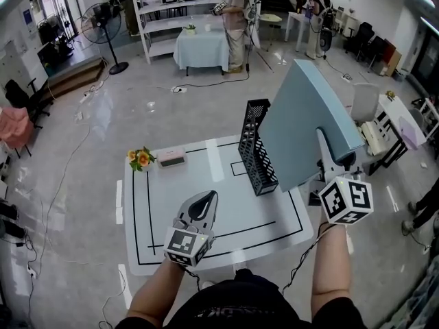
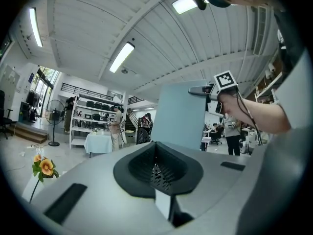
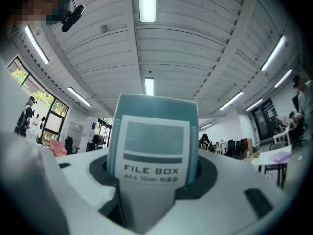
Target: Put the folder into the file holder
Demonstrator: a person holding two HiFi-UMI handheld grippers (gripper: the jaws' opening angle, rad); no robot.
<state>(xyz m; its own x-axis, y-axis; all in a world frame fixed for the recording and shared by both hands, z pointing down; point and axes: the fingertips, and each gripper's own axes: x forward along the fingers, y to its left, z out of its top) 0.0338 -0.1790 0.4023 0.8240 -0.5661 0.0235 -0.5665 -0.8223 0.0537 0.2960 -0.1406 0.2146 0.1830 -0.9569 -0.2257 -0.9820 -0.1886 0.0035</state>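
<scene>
My right gripper (image 1: 328,149) is shut on the spine end of a pale blue folder (image 1: 309,122), a file box. It holds the box up, tilted, over the table's right side. The spine label fills the right gripper view between the jaws, folder (image 3: 154,141), gripper (image 3: 155,185). A black mesh file holder (image 1: 255,149) stands upright on the table just left of the folder's lower edge. My left gripper (image 1: 204,201) is shut and holds nothing, low over the table's front middle. In the left gripper view the gripper (image 2: 161,180) points level toward the raised folder (image 2: 183,114).
The white table (image 1: 158,232) has black tape lines. At its back left are a small bunch of orange flowers (image 1: 140,158) and a pink box (image 1: 171,157). Beyond lie open floor with cables, a standing fan (image 1: 103,26), shelves and a person (image 1: 236,19).
</scene>
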